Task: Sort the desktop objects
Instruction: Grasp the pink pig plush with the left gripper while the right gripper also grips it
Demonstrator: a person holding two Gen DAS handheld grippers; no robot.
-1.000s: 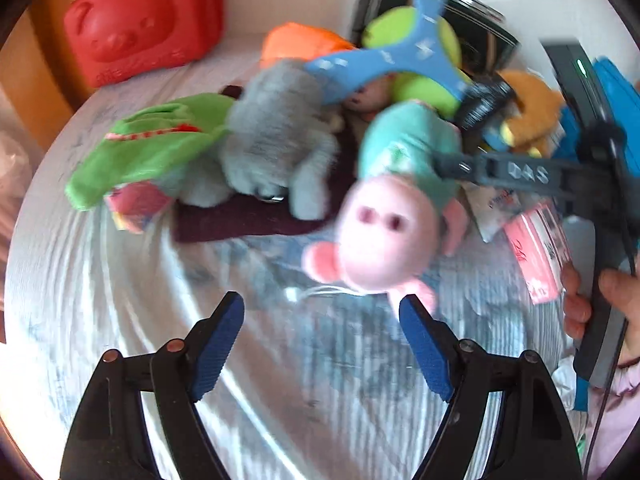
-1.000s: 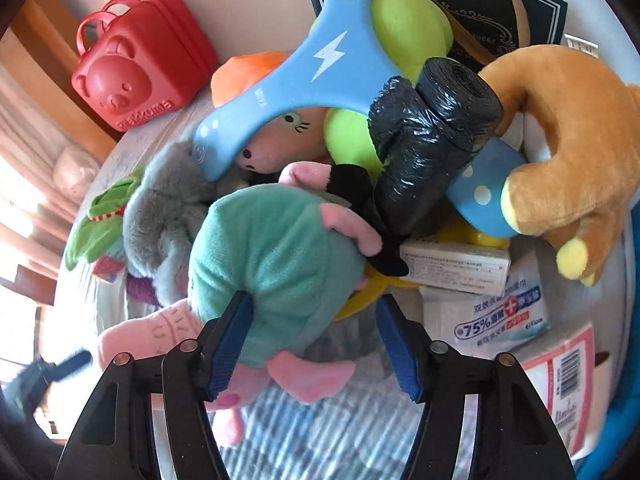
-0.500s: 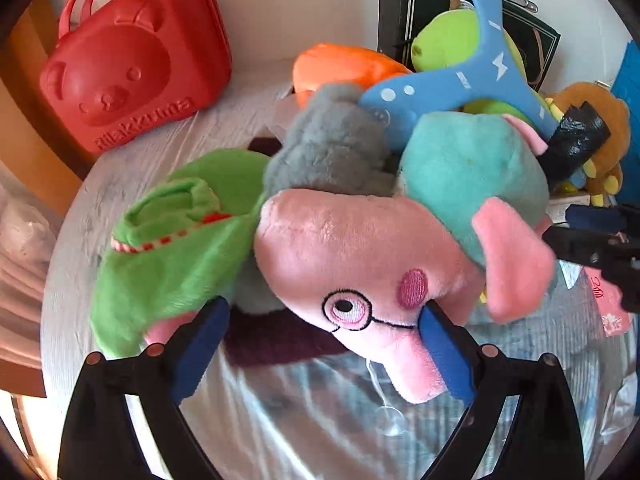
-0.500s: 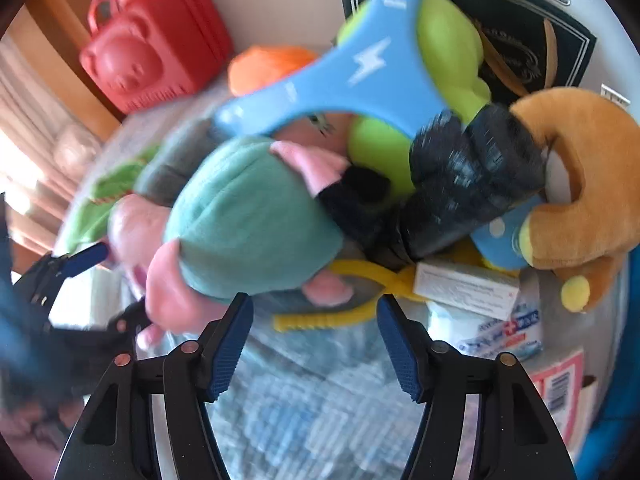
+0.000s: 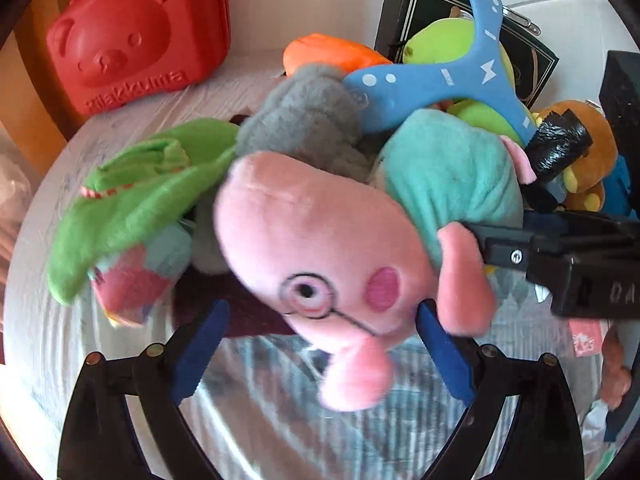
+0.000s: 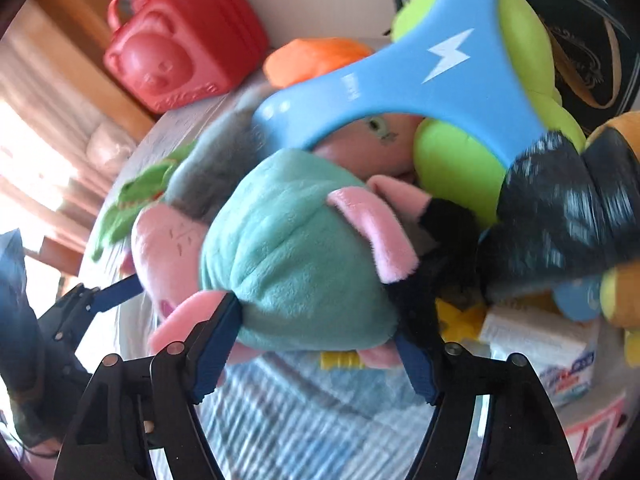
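Over striped cloth, both grippers' fingers straddle the pig plush, right fingers widening.

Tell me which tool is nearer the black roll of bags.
Right. The right tool straddles the pig plush's teal body, jaws opening, with the black roll of bags just beyond its right finger. The left tool sits at the pig's head, farther away.

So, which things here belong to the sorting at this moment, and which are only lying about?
In hand:
- pink pig plush, between both grippers
- left gripper, wide open
- right gripper, jaws opening around its teal body

Lying about:
- red bear case
- blue boomerang
- grey plush
- black roll
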